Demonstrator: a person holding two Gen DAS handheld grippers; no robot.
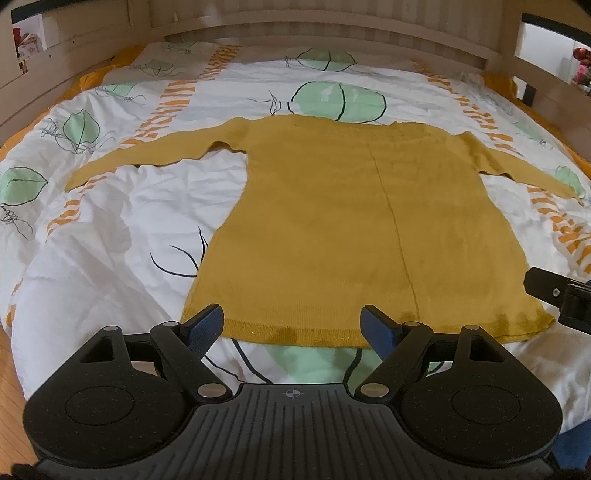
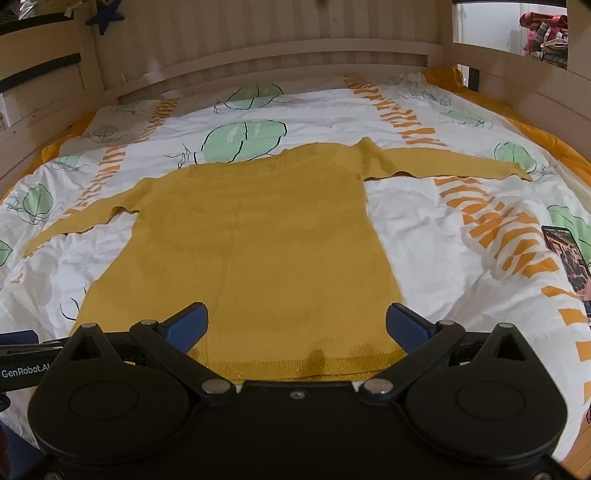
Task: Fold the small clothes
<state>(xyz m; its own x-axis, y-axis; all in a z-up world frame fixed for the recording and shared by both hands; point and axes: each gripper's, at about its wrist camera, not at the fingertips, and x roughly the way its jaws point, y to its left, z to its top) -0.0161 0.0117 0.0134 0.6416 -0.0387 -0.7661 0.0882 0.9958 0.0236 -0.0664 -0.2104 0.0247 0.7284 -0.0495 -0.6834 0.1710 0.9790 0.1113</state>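
From the left wrist view, a mustard-yellow knit sweater (image 1: 332, 221) lies flat on a bed, on a white duvet (image 1: 110, 240) printed with green leaves and orange stripes. Its neck is at the far end, its hem at the near end, and both sleeves stretch out to the left and right. A thin seam line runs down the middle of its body. The left tongs (image 1: 291, 328) are spread wide over the near hem, blue pads apart, with nothing pinched between them; whether the pads touch the knit cannot be told. At the right edge a black part of the right tongs (image 1: 561, 295) shows near the hem's right corner. A pale wooden bed frame (image 1: 332, 33) closes the far side.

From the right wrist view, the same sweater (image 2: 258, 240) lies spread out, hem nearest, its right sleeve reaching toward the far right. The right tongs (image 2: 295, 325) are likewise spread wide above the near hem and pinch nothing. A phone (image 2: 565, 254) with a lit screen lies on the duvet (image 2: 424, 240) at the right edge, well apart from the sweater. At the left edge a black bar of the left tongs (image 2: 22, 354) shows.
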